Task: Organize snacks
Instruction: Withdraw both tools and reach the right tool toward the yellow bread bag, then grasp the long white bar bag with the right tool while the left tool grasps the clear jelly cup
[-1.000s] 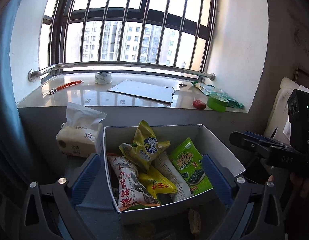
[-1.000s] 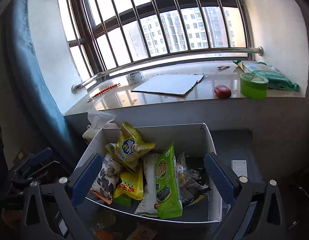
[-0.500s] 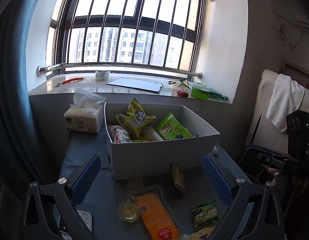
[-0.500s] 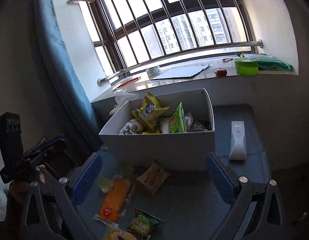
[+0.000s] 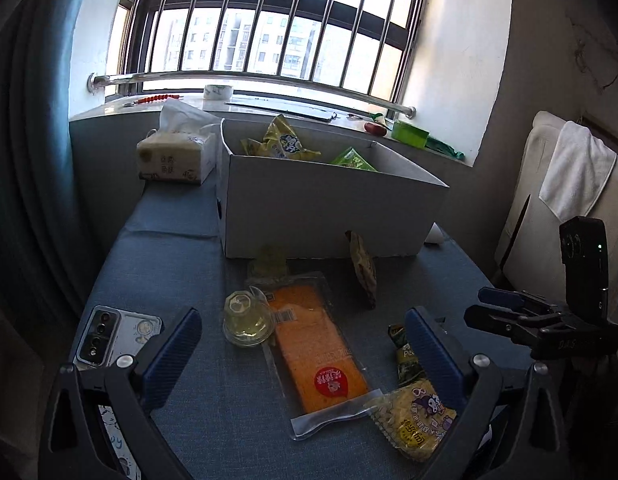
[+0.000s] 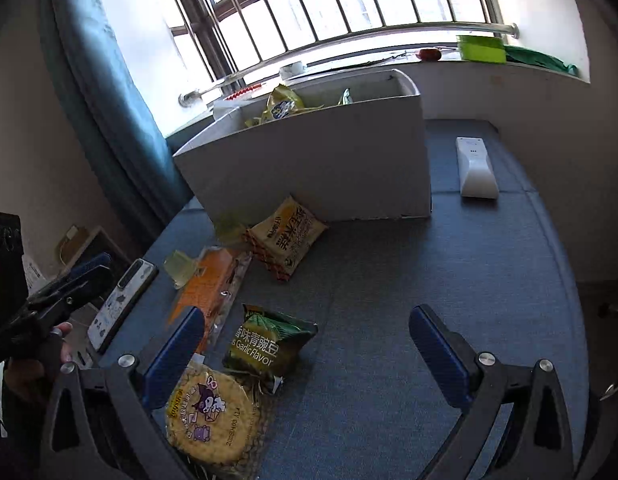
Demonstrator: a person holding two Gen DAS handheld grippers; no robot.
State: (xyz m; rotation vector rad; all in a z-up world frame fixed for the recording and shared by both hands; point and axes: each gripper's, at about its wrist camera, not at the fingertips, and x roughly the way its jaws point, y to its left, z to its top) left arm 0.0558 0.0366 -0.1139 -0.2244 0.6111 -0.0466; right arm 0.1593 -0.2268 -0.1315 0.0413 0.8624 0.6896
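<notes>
Hovering wide open and empty — each hand-held gripper [image 5: 303, 354] [image 6: 307, 350] above loose snacks [image 5: 317, 344].

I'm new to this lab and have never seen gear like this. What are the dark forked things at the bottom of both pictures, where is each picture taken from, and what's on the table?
They are two hand-held grippers, one in each of a person's hands, not a robot. Each carries a wide-angle camera looking forward along its blue-padded jaws. One picture comes from the left gripper, the other from the right gripper; each also glimpses the other at its edge. Both stand wide open and hold nothing.

On the blue tabletop stands a white box with some snacks already inside. In front of it lie loose snacks: an orange packet, a clear jelly cup, a green pea bag, a round yellow cracker pack and a yellow bag. A phone and a white remote lie there too.
</notes>
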